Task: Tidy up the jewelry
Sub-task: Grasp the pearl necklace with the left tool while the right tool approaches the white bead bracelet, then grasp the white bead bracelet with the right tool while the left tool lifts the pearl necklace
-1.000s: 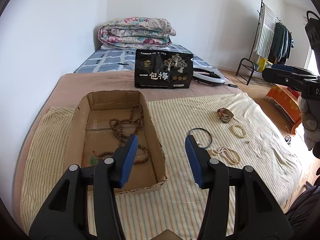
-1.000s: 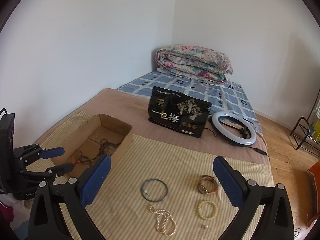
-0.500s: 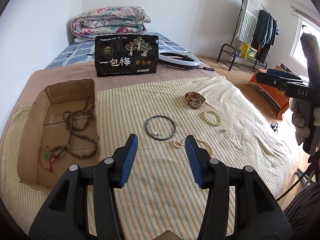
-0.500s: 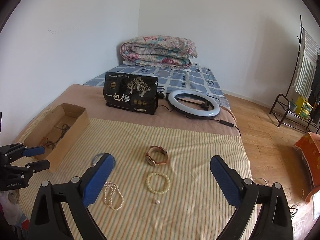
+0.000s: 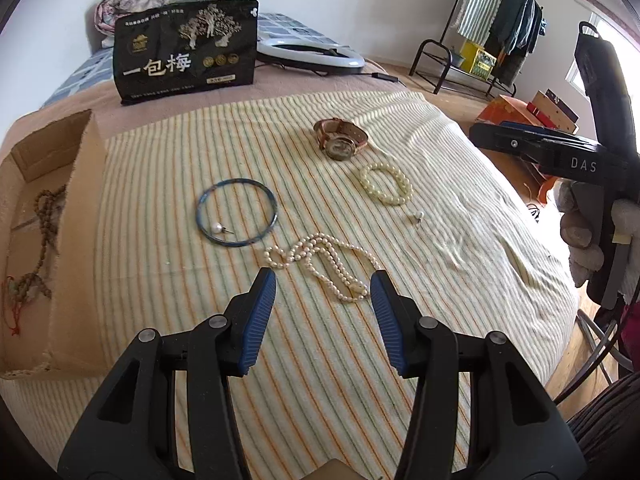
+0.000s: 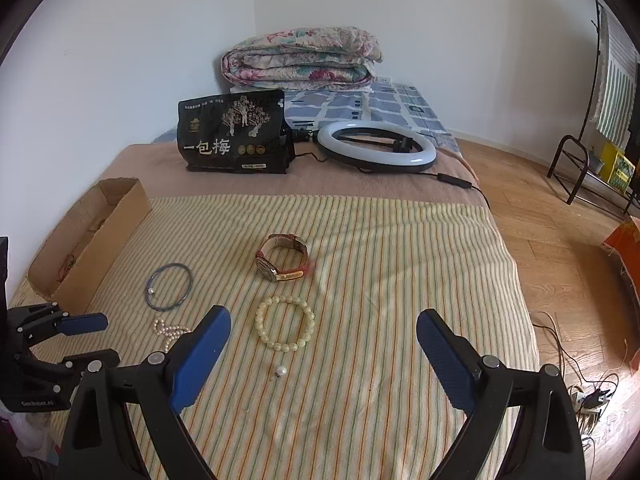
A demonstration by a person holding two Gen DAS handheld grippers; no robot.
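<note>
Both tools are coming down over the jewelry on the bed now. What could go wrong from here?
1. The pearl necklace lies in loose loops just ahead of the left tool; a pinch may catch one strand and drag the rest.
2. The loose pearl near the bracelet is tiny; the right tool, wide and closing on nothing, could knock it away.
3. The soft blanket may bunch into a grasp.

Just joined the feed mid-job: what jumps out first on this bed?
Loose jewelry on the striped blanket: a watch mid-bed, a bead bracelet before it, a blue bangle and a pearl necklace nearer the cardboard box at left. A black snack bag stands behind, beside a ring light.
</note>
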